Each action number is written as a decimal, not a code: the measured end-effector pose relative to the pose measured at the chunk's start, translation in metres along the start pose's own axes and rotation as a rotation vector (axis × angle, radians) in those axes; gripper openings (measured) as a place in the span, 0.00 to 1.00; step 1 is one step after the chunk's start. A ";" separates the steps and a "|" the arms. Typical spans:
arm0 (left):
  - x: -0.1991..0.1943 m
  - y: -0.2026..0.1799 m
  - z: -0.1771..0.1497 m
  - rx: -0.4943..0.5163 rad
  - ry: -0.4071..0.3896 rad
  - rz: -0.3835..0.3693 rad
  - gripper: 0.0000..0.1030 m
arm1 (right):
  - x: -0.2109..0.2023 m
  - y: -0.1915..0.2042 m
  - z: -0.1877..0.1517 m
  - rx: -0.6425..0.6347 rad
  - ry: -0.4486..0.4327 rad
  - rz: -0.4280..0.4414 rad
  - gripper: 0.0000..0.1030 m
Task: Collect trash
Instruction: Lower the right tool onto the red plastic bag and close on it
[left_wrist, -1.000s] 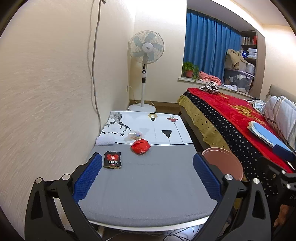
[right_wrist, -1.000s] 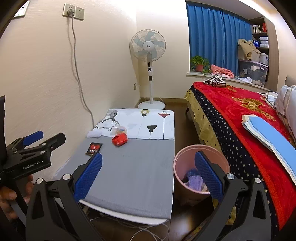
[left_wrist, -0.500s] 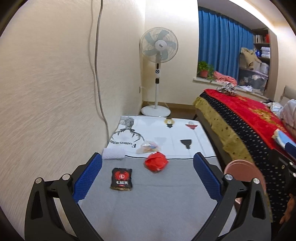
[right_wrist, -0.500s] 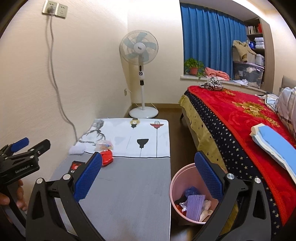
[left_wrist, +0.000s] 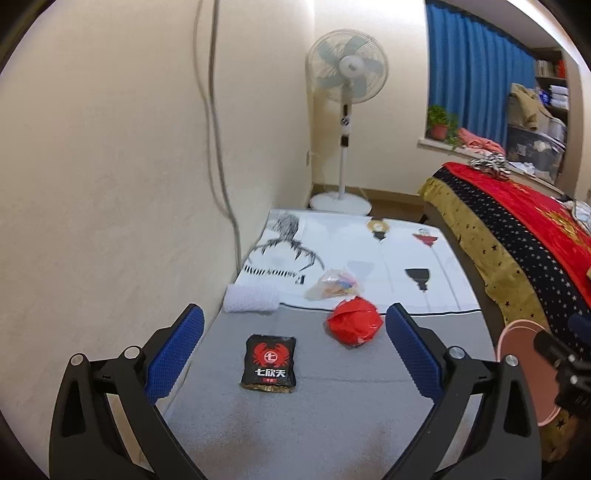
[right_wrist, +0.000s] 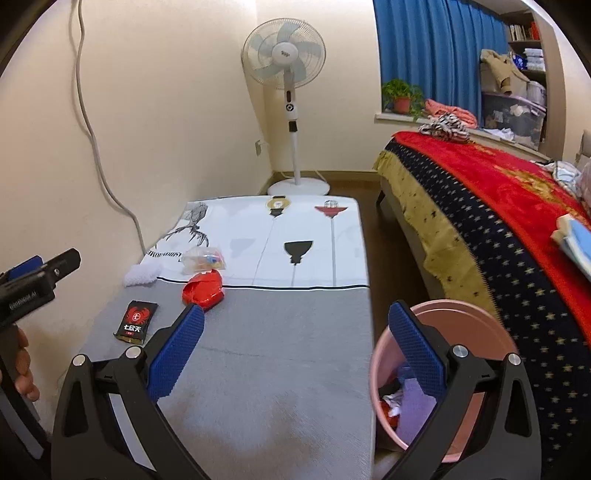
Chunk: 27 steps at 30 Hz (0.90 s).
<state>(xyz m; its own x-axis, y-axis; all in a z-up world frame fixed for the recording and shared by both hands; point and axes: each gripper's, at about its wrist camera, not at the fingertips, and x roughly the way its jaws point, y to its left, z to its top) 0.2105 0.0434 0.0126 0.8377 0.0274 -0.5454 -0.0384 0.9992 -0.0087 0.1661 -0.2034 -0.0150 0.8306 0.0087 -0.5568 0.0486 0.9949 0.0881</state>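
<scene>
Left gripper (left_wrist: 291, 347), jaws wide and empty, frames the black packet (left_wrist: 269, 363) at 12 o'clock, long axis 12-to-6; right gripper (right_wrist: 295, 345), equally spread and empty, lies farther off.

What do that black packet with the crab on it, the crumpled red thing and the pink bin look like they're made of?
Black packet: probably glossy printed foil or plastic film; flat, with a crimped gold edge.
Crumpled red thing: likely thin plastic film or a bag; shiny creases catch the light.
Pink bin: seemingly smooth, rigid moulded plastic with an even, round rim.
</scene>
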 end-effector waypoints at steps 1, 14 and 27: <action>0.006 0.004 0.002 -0.014 0.010 0.006 0.93 | 0.009 0.003 -0.001 0.000 0.002 0.006 0.95; 0.049 0.038 0.043 -0.083 -0.021 0.104 0.93 | 0.133 0.083 -0.002 -0.069 0.076 0.098 0.95; 0.070 0.054 0.046 -0.144 0.019 0.089 0.93 | 0.223 0.132 -0.010 -0.120 0.201 0.061 0.95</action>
<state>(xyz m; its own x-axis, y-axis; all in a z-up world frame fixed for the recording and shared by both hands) 0.2924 0.1005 0.0121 0.8169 0.1138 -0.5654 -0.1911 0.9784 -0.0792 0.3520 -0.0696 -0.1357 0.7021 0.0773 -0.7079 -0.0747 0.9966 0.0347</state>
